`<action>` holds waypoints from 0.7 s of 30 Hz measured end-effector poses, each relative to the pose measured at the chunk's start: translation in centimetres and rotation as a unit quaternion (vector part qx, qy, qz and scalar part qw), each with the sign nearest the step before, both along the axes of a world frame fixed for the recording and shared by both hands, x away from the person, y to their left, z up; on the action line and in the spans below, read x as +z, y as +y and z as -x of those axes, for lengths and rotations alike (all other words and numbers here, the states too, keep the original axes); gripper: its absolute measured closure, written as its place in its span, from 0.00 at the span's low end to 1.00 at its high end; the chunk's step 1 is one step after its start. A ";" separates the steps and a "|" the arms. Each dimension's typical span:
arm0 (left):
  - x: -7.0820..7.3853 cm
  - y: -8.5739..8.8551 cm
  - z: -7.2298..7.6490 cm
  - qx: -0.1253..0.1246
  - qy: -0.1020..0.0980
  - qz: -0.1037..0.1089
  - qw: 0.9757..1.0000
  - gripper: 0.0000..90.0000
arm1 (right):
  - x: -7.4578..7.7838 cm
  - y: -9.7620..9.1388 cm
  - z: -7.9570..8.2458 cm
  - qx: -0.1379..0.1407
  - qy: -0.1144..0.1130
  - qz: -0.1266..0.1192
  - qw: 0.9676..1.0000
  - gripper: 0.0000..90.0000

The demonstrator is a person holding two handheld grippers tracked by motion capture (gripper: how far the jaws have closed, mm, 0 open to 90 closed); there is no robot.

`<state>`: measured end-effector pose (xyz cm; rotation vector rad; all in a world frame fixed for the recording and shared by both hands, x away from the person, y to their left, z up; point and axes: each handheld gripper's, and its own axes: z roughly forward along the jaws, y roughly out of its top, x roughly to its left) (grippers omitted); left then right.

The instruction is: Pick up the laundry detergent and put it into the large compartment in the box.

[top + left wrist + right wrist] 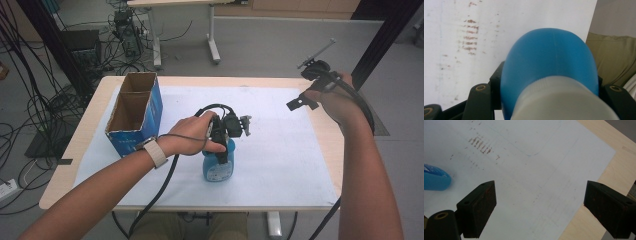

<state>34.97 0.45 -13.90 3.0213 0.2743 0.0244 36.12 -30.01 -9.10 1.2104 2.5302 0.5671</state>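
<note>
High view: the left gripper clamps a blue bottle standing on the white sheet beside a cardboard box. Left gripper view: jaws squeeze the bottle. Right gripper view: the right gripper gapes wide above the sheet

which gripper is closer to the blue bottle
Left. The left gripper is closed around the blue bottle from above, near the middle of the white mat. The right gripper is open and held up off by the table's far right corner.
</note>
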 end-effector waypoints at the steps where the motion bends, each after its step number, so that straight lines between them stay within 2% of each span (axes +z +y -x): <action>1: 0.4 0.0 0.2 0.003 -0.004 -0.002 1.000 0.44 | 0.0 0.0 0.0 0.000 0.000 0.000 1.000 0.12; 17: 4.8 0.8 1.2 0.048 -0.029 0.002 0.998 0.44 | 0.2 0.0 0.4 0.000 -0.004 -0.002 1.000 0.12; 21: 6.0 1.0 1.2 0.052 -0.032 0.002 0.998 0.44 | 0.3 0.0 0.5 -0.001 -0.004 -0.002 1.000 0.12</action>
